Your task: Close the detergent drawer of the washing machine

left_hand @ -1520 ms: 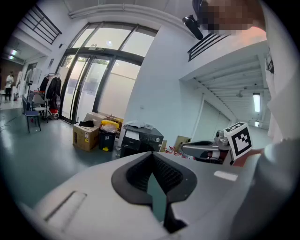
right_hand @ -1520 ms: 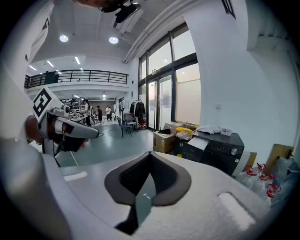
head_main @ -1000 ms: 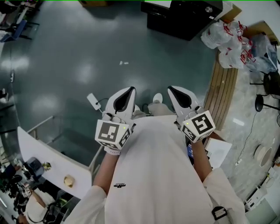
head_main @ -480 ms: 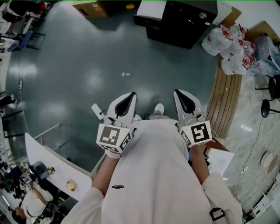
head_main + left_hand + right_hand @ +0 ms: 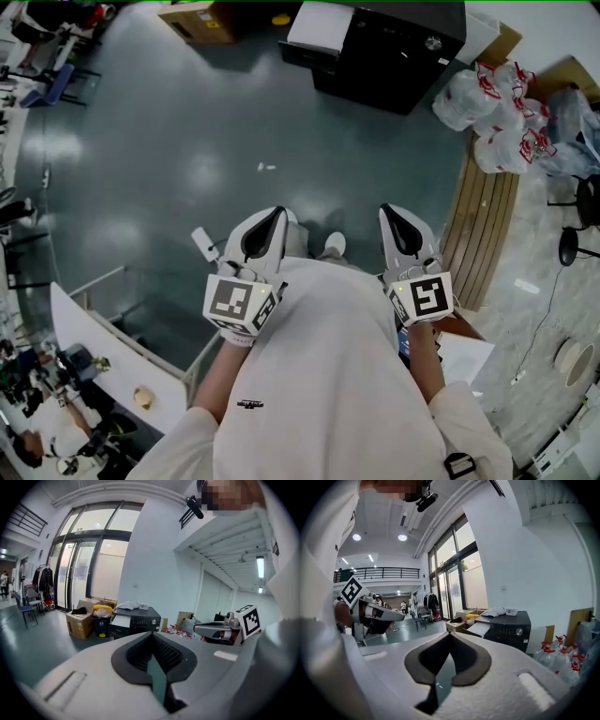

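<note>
A black washing machine (image 5: 394, 47) stands on the floor at the far top of the head view. A flat white part (image 5: 319, 26) juts from its left side; I cannot tell whether it is the drawer. In the left gripper view the machine (image 5: 140, 618) shows far ahead, and in the right gripper view (image 5: 511, 623) it shows with a round knob. My left gripper (image 5: 278, 210) and right gripper (image 5: 386, 208) are held close to the person's body, far from the machine. Both are shut with nothing between the jaws. The same shows for the left gripper (image 5: 152, 633) and the right gripper (image 5: 450, 633).
A cardboard box (image 5: 202, 21) sits left of the machine. Tied plastic bags (image 5: 492, 103) lie to its right, above a strip of wooden slats (image 5: 478, 216). A white counter (image 5: 112, 347) runs along the lower left. Dark green floor (image 5: 187, 141) lies between me and the machine.
The view has shifted forward, so more of the black machine and the cardboard box shows at the top. Both grippers stay shut, held in front of the body.
</note>
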